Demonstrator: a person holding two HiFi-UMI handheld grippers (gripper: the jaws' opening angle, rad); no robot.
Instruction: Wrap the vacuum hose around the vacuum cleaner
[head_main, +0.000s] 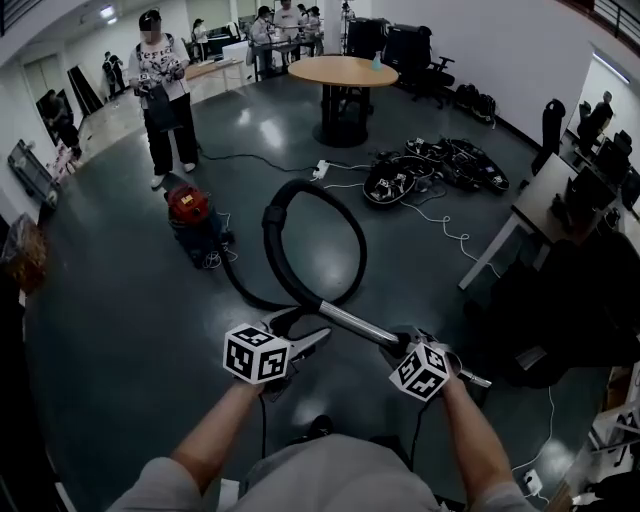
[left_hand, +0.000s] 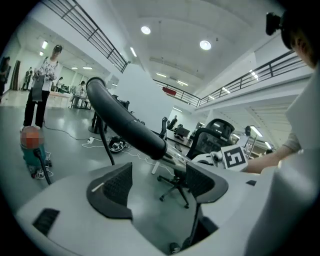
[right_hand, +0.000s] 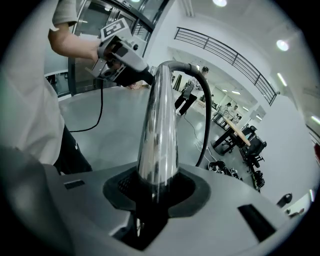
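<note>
The red-topped vacuum cleaner (head_main: 190, 215) stands on the dark floor, left of centre. Its black hose (head_main: 305, 195) rises from it in a big loop and joins a chrome tube (head_main: 355, 325). My right gripper (head_main: 440, 362) is shut on that chrome tube (right_hand: 157, 130), which runs up out of its jaws (right_hand: 157, 187). My left gripper (head_main: 300, 332) is open just beside the joint of hose and tube. In the left gripper view the black hose (left_hand: 125, 125) passes above the right pad, and the wide-spread gripper (left_hand: 159, 180) holds nothing.
A person (head_main: 162, 90) stands behind the vacuum cleaner. Farther back is a round wooden table (head_main: 343, 72). Black bags and white cables (head_main: 435, 168) lie on the floor at right, next to a desk (head_main: 555, 200). A power strip (head_main: 320, 170) lies past the hose loop.
</note>
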